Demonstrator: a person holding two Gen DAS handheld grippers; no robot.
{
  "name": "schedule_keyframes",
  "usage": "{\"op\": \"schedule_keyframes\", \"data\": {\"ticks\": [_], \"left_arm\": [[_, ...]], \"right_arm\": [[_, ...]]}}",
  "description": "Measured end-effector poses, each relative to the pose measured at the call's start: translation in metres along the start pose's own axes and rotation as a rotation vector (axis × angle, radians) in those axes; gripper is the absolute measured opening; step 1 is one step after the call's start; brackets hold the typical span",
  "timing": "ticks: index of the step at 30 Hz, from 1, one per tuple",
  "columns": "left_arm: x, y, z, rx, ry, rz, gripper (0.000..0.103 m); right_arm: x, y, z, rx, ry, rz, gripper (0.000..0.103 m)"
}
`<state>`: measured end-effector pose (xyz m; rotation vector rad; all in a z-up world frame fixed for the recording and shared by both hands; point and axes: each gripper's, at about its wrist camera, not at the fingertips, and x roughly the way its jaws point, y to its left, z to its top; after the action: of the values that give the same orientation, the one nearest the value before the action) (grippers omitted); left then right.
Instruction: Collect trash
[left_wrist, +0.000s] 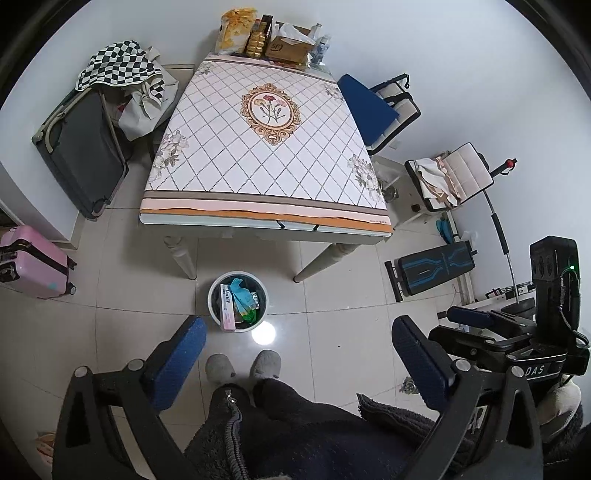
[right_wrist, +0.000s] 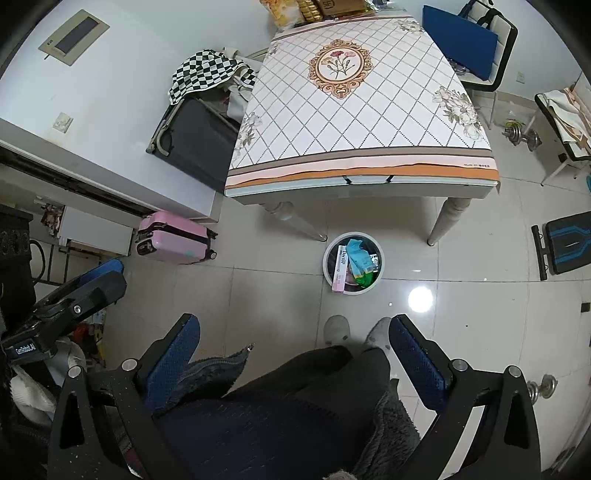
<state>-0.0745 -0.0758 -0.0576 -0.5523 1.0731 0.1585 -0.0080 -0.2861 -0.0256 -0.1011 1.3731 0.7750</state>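
A round white trash bin (left_wrist: 213, 301) stands on the tiled floor in front of the table; it also shows in the right wrist view (right_wrist: 330, 267). In it lie a pink-and-white box (left_wrist: 227, 305) (right_wrist: 340, 271) and teal and green wrappers (left_wrist: 243, 301) (right_wrist: 360, 264). My left gripper (left_wrist: 299, 338) is open and empty, held high above the floor near the bin. My right gripper (right_wrist: 293, 332) is open and empty, also high above the floor. Each gripper shows at the edge of the other's view.
A table (left_wrist: 258, 206) with a floral cloth stands ahead, with boxes and bags (left_wrist: 273, 40) at its far end. A dark suitcase (left_wrist: 81, 155) and pink suitcase (left_wrist: 33, 262) stand left, chairs (left_wrist: 380, 107) and a bench (left_wrist: 436, 266) right. The person's legs and slippers (left_wrist: 242, 365) are below.
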Motion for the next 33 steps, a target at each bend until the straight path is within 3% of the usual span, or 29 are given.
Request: {"op": "schedule_keyframes", "data": {"ticks": [33], "left_arm": [[0.014,-0.013,-0.004,0.032,0.05,-0.04,0.103]], "right_arm": [[-0.004,-0.01,-0.007,0.048,0.018,0.003,0.103]]}}
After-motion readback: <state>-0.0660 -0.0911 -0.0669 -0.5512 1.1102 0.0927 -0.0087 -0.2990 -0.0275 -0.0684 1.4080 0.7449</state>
